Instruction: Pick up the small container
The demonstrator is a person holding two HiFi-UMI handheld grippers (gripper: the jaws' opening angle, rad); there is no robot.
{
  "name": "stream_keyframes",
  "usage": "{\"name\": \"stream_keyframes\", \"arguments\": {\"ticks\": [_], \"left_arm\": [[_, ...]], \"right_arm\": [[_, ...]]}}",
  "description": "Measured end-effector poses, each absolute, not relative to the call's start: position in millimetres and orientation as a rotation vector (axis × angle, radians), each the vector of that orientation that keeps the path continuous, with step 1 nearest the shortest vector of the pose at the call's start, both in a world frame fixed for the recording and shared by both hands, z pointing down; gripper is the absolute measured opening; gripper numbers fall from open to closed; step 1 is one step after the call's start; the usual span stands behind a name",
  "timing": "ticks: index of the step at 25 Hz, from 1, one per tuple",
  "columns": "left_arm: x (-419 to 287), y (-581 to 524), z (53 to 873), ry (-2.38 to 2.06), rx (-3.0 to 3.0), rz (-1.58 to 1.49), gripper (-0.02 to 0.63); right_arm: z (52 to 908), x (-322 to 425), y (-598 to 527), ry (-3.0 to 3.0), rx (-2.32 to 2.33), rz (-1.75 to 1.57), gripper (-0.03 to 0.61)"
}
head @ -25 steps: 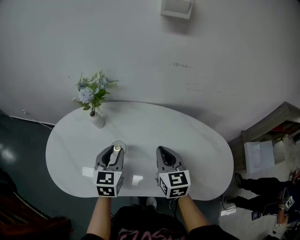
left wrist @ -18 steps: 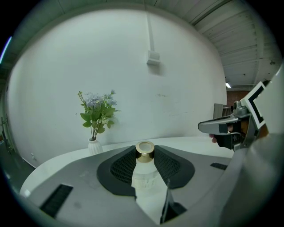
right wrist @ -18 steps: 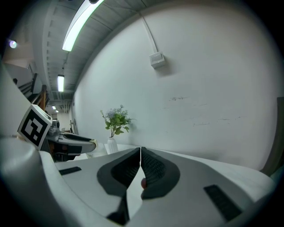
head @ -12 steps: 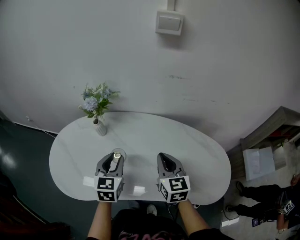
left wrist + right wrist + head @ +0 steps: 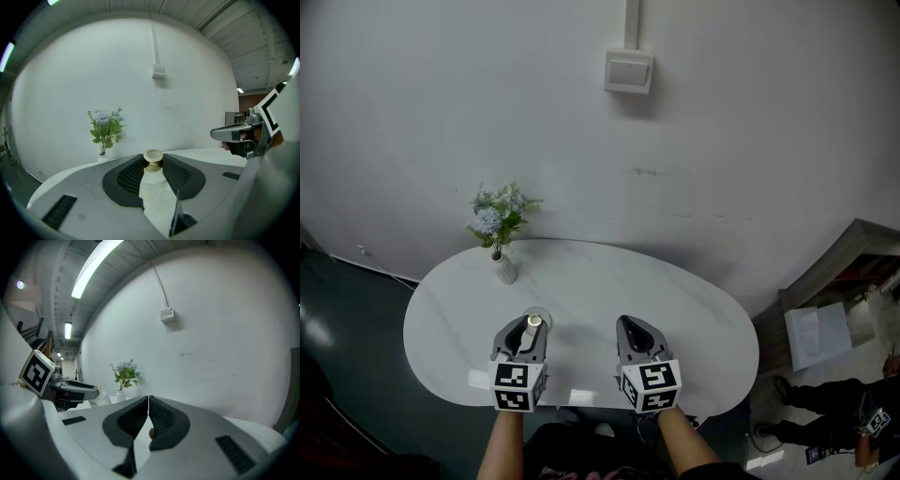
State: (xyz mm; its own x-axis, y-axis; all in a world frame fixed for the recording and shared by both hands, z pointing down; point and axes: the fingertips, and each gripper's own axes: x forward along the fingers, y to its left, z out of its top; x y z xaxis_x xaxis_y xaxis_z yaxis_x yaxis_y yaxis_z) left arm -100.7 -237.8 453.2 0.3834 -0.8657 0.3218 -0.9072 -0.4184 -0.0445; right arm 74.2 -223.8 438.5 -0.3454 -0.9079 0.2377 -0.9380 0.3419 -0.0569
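Nearest, at the bottom of the head view, the left tool (image 5: pixel 529 328) is closed on the small container (image 5: pixel 533 322). In the left gripper view its ribbed pads (image 5: pixel 129 176) press both sides of the pale, frosted body (image 5: pixel 151 185), and the gold cap (image 5: pixel 153 159) stands upright just past the tips. The container sits low centre in that frame, over the near left part of the table (image 5: pixel 694 319). Whether its base is clear of the table top I cannot tell.

The right tool (image 5: pixel 630 326) hangs just to the right, apart from the left one, with its jaws together and nothing between them (image 5: pixel 148 400).

The container looks small and light, with a stiff, smooth wall, probably glass or hard plastic. It is likely slippery and might crack if dropped. The broad body below the shoulder seems the best place to hold it. The narrower cap would give the pads less surface and let the body swing or tip.

Farther back, a vase of flowers (image 5: pixel 503 267) stands at the table's upper left edge. Beyond it is the white wall (image 5: pixel 750 141), with a small box (image 5: pixel 629 71) near the top centre.
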Motion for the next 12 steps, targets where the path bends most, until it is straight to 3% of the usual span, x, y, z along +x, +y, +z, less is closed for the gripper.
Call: {"name": "stream_keyframes", "arguments": {"ticks": [12], "left_arm": [[-104.1,-222.0,435.5,-1.650,2.511,0.420,0.129]], "right_arm": [[424.2,75.5,-211.5,-2.463,1.689,0.219,0.067]]}}
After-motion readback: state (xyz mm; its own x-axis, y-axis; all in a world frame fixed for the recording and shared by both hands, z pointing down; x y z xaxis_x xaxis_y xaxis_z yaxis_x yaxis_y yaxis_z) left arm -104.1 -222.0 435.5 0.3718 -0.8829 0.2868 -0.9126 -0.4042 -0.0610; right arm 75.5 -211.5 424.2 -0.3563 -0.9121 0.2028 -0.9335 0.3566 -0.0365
